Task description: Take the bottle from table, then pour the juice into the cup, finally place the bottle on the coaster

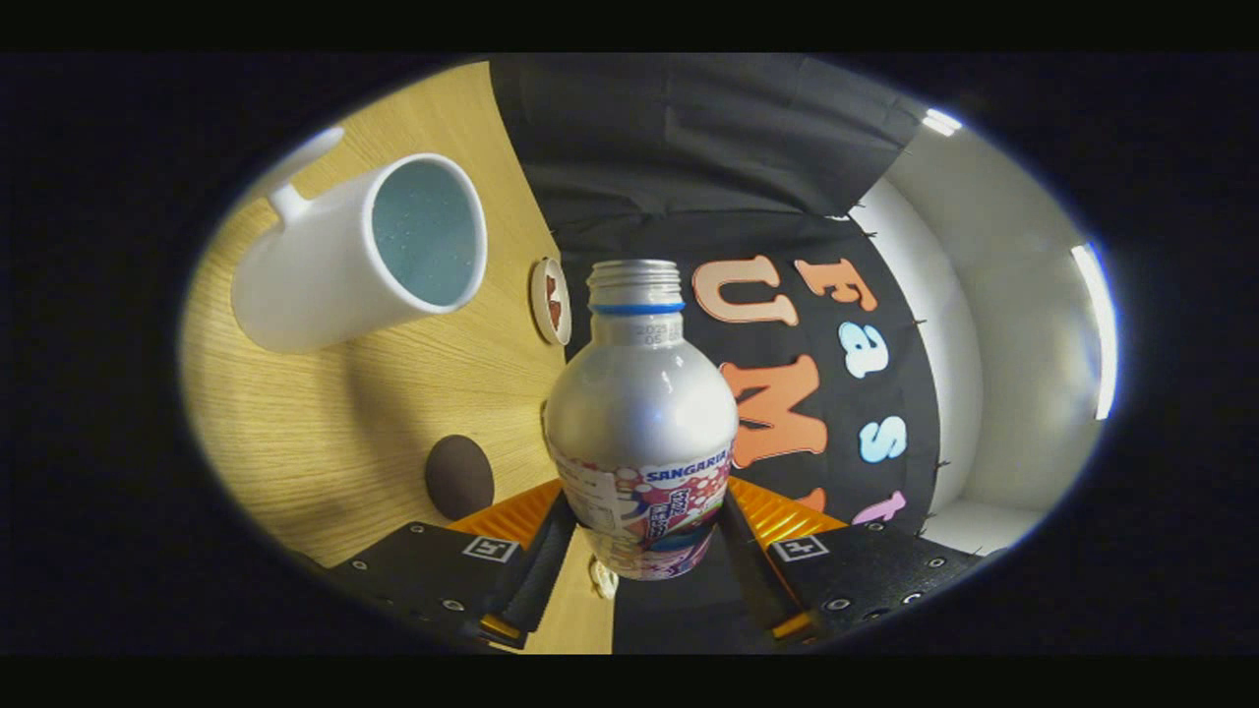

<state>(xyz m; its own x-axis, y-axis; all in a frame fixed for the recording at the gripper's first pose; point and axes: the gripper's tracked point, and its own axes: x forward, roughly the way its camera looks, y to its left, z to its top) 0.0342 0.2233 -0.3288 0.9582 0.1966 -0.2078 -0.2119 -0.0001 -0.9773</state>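
**Bottle gripped and rolled toward the cup**

The gripper [644, 536] is clamped on the bottle [640, 433], its 2 fingers pressing the lower labelled part from either side. The cap is off and the threaded neck points away from the tool. The whole scene appears turned sideways, which suggests the hand has rolled the tool strongly, so the wooden table [325, 433] runs up one side and the booth wall fills the other.

The white cup [369, 256] stands on the table ahead of the fingers and off toward the table side, well apart from the bottle's mouth, its opening facing the tool. No liquid is visible leaving the bottle.

To pour well, I judge the mouth must first be carried over the cup's rim before tilting further, since from here juice would land on the table. The grip should stay firm, as the smooth metal body could slip.

A round coaster [551, 300] lies beyond the bottle's neck. A dark round disc [459, 477] sits near the finger on the table side.
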